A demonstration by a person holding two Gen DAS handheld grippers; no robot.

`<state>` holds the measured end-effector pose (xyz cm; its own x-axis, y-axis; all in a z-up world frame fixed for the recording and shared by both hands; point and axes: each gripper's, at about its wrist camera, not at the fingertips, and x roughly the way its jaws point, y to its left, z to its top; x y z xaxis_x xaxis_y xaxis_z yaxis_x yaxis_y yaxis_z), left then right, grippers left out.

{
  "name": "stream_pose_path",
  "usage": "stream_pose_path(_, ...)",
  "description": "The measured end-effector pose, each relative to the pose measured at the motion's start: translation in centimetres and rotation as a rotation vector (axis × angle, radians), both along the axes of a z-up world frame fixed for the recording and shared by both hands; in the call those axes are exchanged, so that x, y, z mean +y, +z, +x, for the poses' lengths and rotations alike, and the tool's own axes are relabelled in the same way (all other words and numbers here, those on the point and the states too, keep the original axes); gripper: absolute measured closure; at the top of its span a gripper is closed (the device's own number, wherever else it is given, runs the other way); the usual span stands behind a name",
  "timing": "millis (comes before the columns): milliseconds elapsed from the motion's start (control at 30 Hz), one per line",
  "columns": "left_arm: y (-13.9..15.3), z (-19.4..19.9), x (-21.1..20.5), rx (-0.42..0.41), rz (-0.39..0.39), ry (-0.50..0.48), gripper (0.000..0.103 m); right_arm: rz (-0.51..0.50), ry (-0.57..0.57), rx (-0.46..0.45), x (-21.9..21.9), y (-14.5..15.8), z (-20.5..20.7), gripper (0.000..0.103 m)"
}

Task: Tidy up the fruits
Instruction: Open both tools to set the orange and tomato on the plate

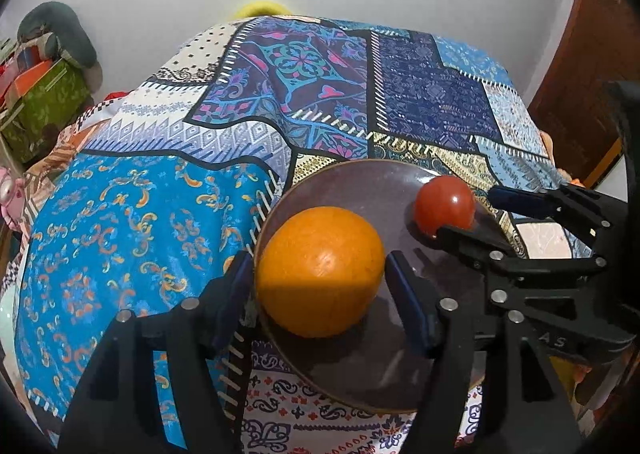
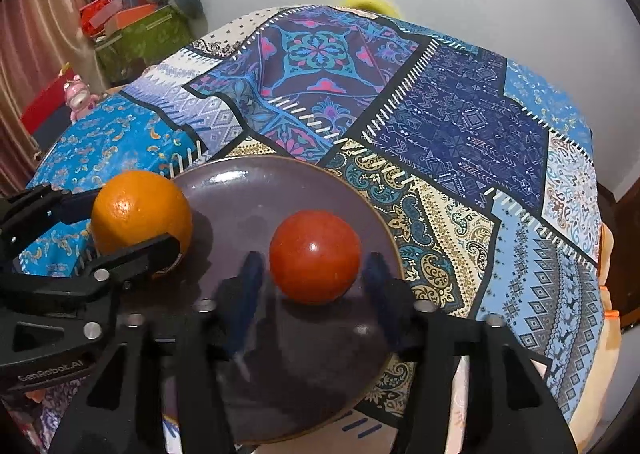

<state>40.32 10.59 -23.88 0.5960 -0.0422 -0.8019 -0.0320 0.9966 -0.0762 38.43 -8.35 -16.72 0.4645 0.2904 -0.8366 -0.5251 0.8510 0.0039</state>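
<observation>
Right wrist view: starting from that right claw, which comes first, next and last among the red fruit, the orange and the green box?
1. Red fruit, between the right claw's fingers, on the plate.
2. Orange, to the left on the plate's edge, at the left claw.
3. Green box, far back left by the wall.

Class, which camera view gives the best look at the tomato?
The right wrist view: the tomato sits central, whole and unobstructed on the plate. In the left wrist view it is smaller, near the edge, partly hidden by the right hand-held gripper.
</observation>
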Motion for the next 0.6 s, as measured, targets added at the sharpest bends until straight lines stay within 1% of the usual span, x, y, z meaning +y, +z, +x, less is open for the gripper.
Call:
stream_pose_path(33, 0.2, -0.2, 0.1, -0.007, -0.003, 0.007, 0.032, 0.005, -0.003, -0.008, -0.2, 0.3, -0.1, 0.039)
stream_pose_path(100, 0.8, -0.6, 0.3, -0.018, 0.000, 0.018, 0.030, 0.024, -0.010, -0.009, -0.6, 0.7, -0.3, 0.035)
stream_pose_path(267, 2.4, -2.2, 0.3, -0.041, 0.010, 0.019, 0.030, 0.040, -0.019, -0.033, -1.3, 2.2, -1.6, 0.034)
stream_pose_path(367, 3.7, -3.6, 0.1, -0.065, 0.037, 0.017, 0.030, 0.051, -0.026, -0.053, -1.9, 3.3, -2.7, 0.033)
stream_pose_path(467, 5.2, -5.2, -0.2, -0.092, 0.052, 0.010, 0.030, 0.064, -0.039, -0.081, -2.8, 4.6, -4.1, 0.030)
stream_pose_path(600, 7.3, -7.7, -0.4, -0.134, 0.054, 0.011, 0.029, 0.085, -0.061, -0.120, -4.1, 6.4, -6.4, 0.028)
